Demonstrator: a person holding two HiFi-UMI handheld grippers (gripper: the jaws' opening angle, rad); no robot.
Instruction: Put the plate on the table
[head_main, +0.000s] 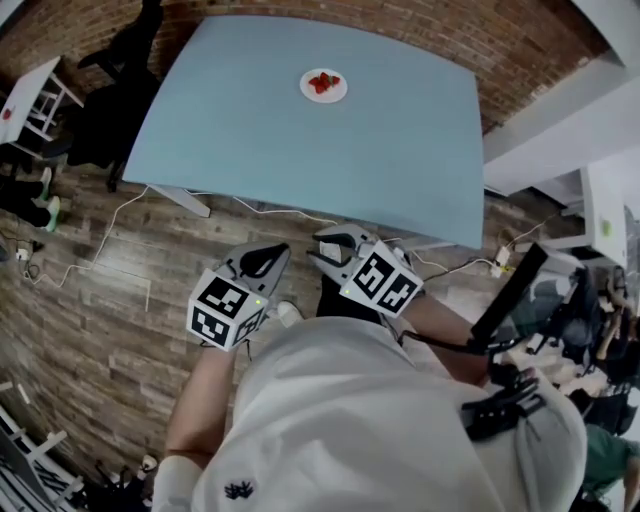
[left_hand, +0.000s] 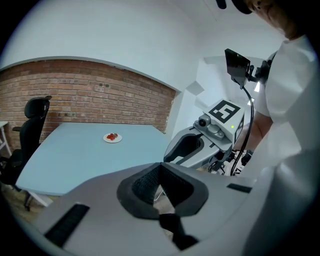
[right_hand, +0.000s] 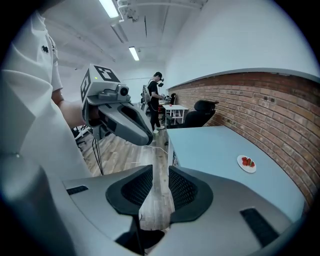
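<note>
Standing short of the pale blue rectangular table (head_main: 400, 150), a person holds the left gripper (head_main: 274, 256) shut on nothing and the right gripper (head_main: 322, 247) slightly parted, empty. At twelve o'clock, well apart, the small round white plate (head_main: 324, 85) of strawberries sits on the tabletop; the placing looks done.

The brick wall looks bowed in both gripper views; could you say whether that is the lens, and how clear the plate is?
Left gripper view: the fisheye lens bends the brick wall into an arch; right gripper view: same bowing, ceiling lights glare; head view: table edges curve, plate small but sharp.
</note>
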